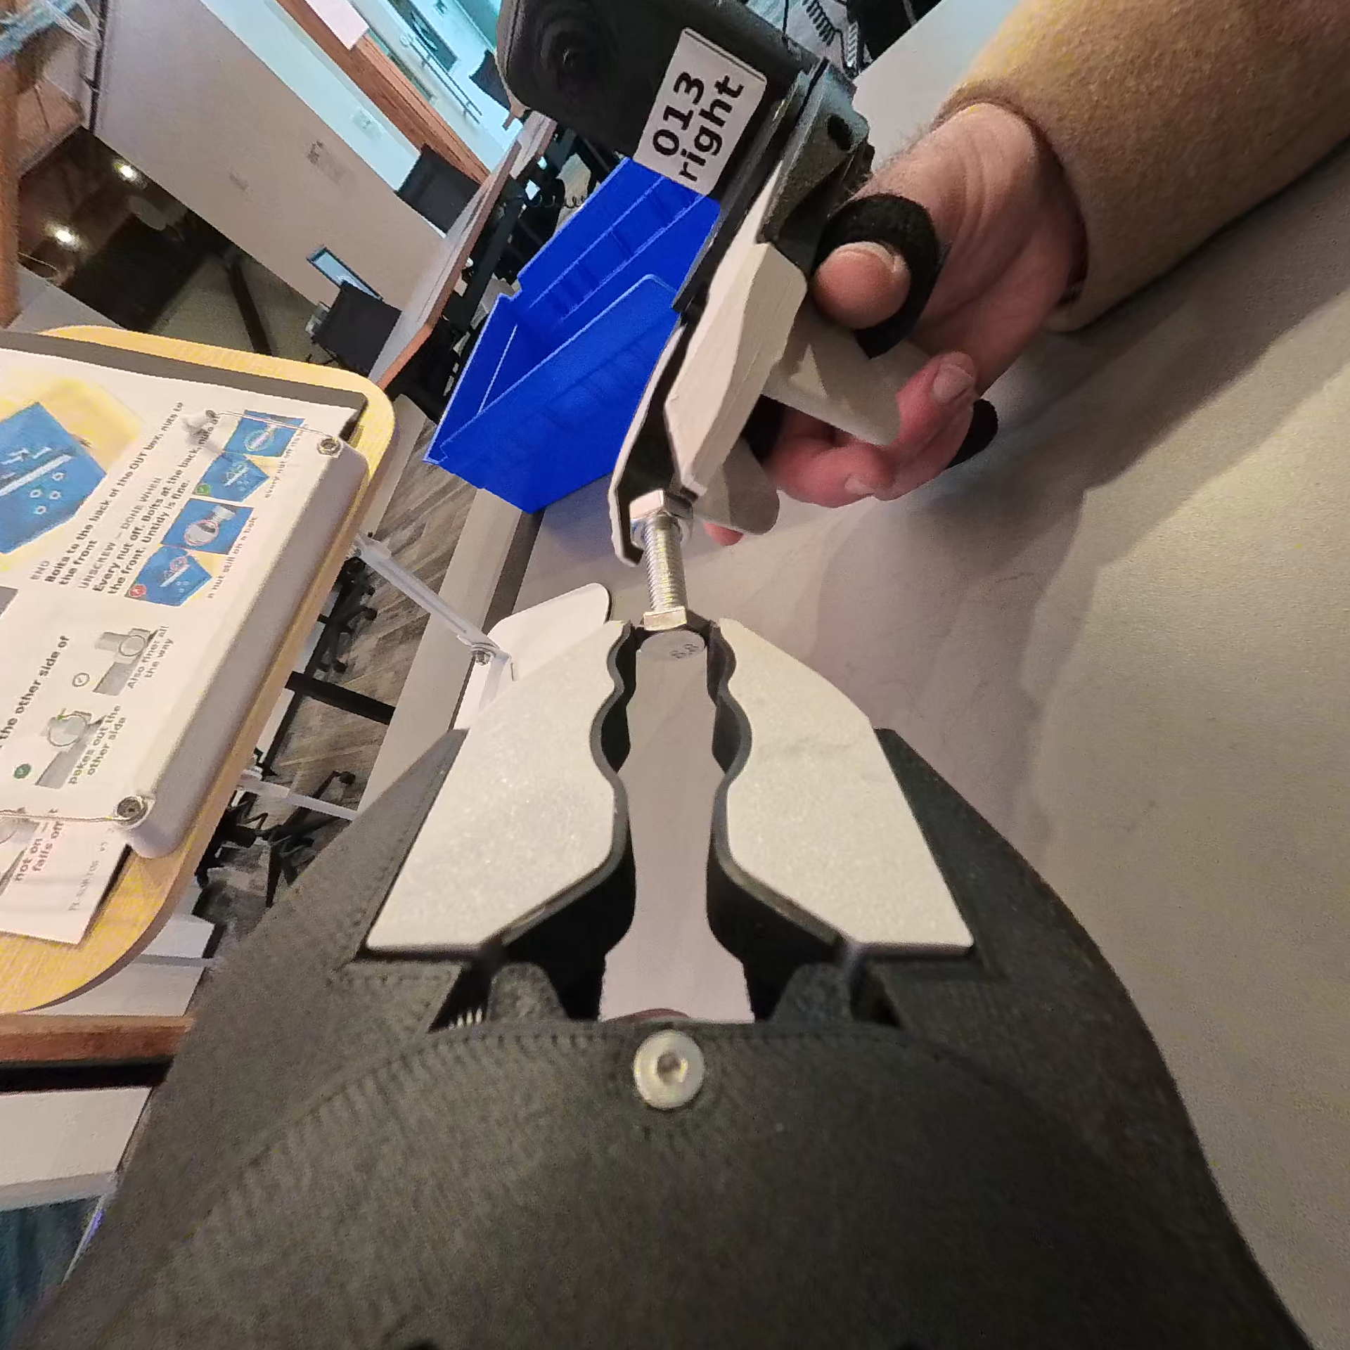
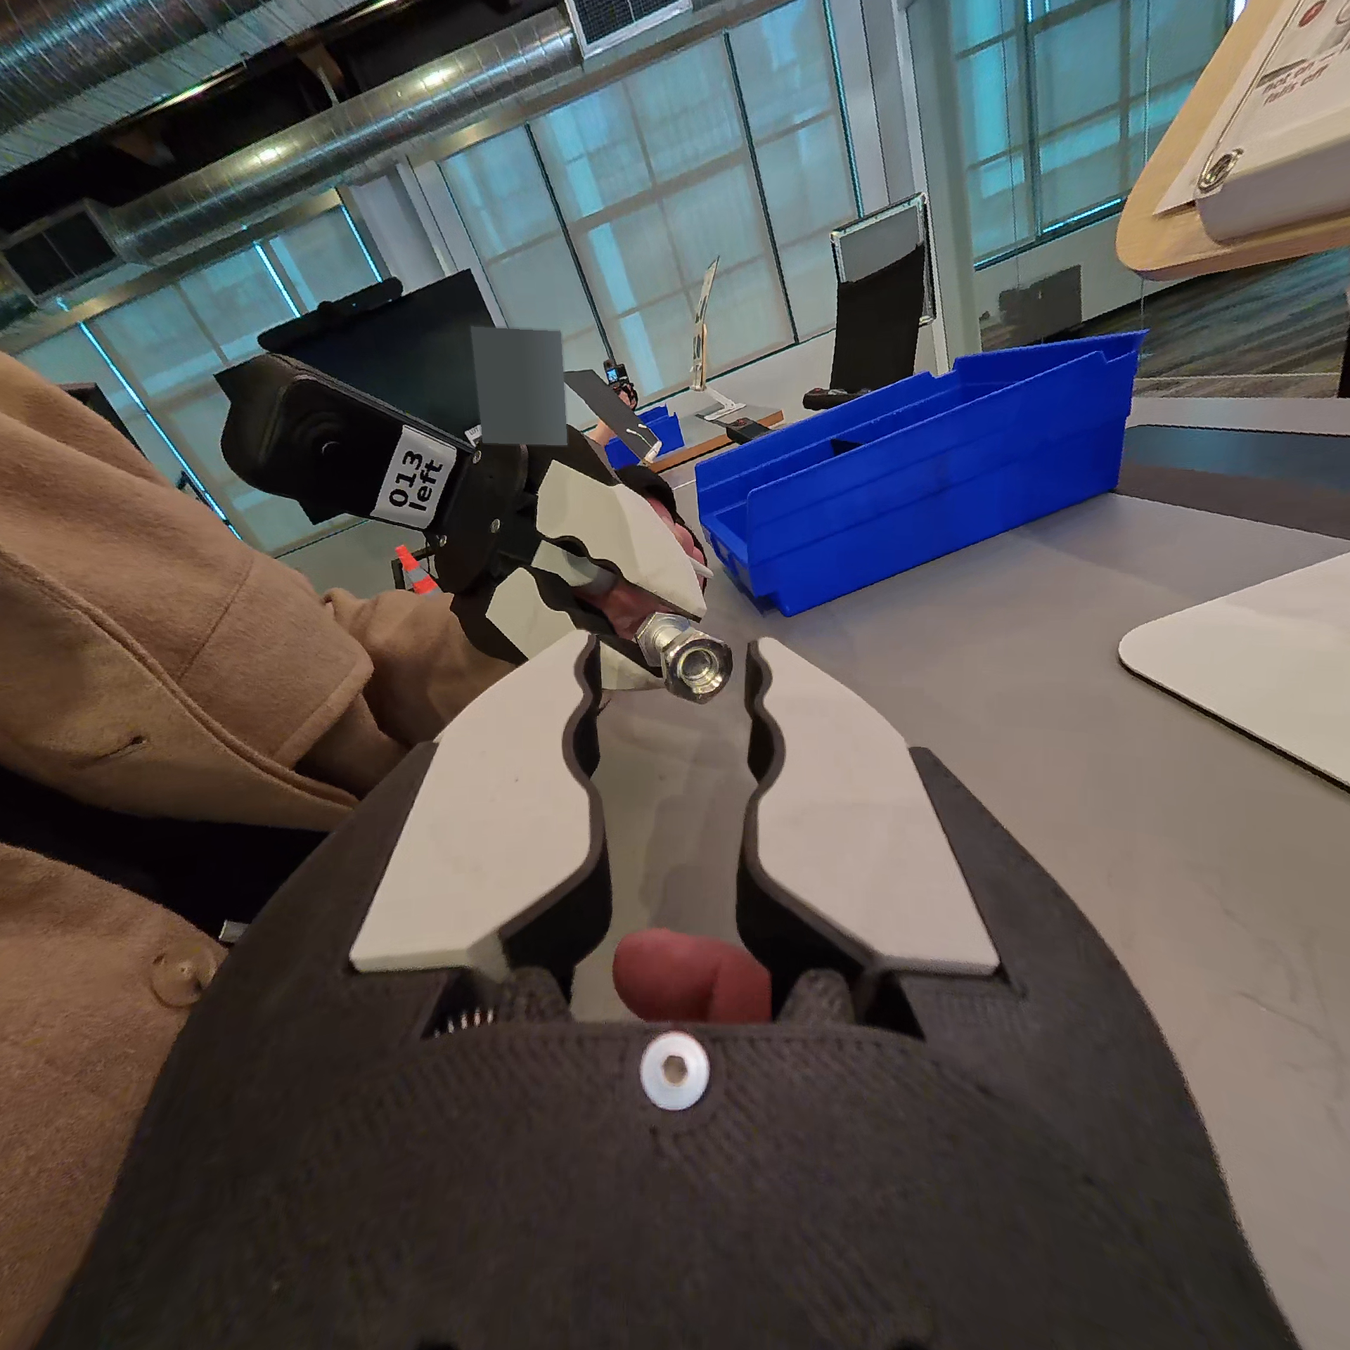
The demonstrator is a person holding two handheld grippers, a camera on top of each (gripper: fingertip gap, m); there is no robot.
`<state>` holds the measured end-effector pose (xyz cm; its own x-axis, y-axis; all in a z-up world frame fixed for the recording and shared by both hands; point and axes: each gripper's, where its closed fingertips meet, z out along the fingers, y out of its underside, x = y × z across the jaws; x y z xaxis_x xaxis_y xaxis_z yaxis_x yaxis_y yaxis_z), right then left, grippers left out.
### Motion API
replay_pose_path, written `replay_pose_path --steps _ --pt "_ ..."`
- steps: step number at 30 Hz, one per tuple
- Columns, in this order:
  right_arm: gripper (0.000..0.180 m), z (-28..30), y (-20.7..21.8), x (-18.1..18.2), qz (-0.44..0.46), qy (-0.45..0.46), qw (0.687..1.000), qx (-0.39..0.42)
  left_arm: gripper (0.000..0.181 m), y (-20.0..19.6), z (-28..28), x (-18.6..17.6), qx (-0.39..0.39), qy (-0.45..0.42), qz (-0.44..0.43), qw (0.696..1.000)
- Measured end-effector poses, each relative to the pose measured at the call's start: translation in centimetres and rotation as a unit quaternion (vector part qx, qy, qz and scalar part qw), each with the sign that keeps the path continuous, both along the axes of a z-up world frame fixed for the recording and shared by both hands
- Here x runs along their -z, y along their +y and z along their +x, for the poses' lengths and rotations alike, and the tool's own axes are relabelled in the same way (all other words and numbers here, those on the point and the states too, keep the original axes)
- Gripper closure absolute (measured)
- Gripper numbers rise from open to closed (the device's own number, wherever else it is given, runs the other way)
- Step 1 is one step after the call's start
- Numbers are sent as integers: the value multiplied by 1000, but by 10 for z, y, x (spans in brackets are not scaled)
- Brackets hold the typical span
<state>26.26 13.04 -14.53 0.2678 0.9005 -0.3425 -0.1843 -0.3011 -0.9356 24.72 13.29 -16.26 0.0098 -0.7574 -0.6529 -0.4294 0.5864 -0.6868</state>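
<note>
Bolt [image 1: 660, 577]: threaded steel, carried in the air between the two grippers, above the grey table [image 1: 1096, 730].

Left gripper [image 1: 668, 630]: fingers clenched on the head end of the bolt, which sits pinched right at the fingertips. The shank runs away toward 12 o'clock in the left wrist view.

Nut [image 2: 698, 665]: hex, threaded onto the far end of the shank. In the right wrist view it faces the camera, its bore visible.

Right gripper [image 2: 672, 646]: fingers released. The nut lies between the two tips with a gap showing on either side, wider on the left. Whether one pad grazes it cannot be told from the left wrist view.

A hand [image 1: 950, 307] in a tan sleeve [image 1: 1205, 182] grips the right gripper's handle, at 1 o'clock in the left wrist view.

Blue bin [image 2: 950, 497]: on the table at 1 o'clock from the nut in the right wrist view, well apart from both grippers. Contents not visible.

White mat [image 2: 1256, 657]: flat on the table at 3 o'clock, right wrist view.

Printed sheet [image 1: 146, 584]: fixed to a wood-edged board, at 9 o'clock in the left wrist view.
</note>
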Motion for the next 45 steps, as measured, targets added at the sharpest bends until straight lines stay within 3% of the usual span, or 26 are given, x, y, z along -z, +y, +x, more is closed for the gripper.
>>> replay_pose_path --steps 8,12,18,29,35,40,42,45 --pt "143 -3 -5 1 18 -13 1000 -10 163 0 0 -5 2 -15 -14 1000" --pt "153 -5 -13 2 30 -24 999 -36 163 1 -3 -11 3 -32 -33 999" --pt "135 5 0 -2 20 -10 1000 1 163 -1 -2 -12 14 -38 -46 998" --pt "149 -5 -19 1 44 -38 997 -52 163 0 -3 -15 13 -48 -59 997" --pt "138 6 -7 -13 49 -1 999 -8 163 -4 -1 -12 21 -44 -65 997" --pt "142 1 -12 -8 56 -20 998 -22 163 -3 -1 -14 17 -46 -63 997" --pt "162 0 -21 -8 59 -18 997 -55 163 -1 -3 -16 13 -50 -63 997" --pt "154 1 -16 -6 58 -34 997 -38 163 -1 -4 -16 15 -51 -66 996"
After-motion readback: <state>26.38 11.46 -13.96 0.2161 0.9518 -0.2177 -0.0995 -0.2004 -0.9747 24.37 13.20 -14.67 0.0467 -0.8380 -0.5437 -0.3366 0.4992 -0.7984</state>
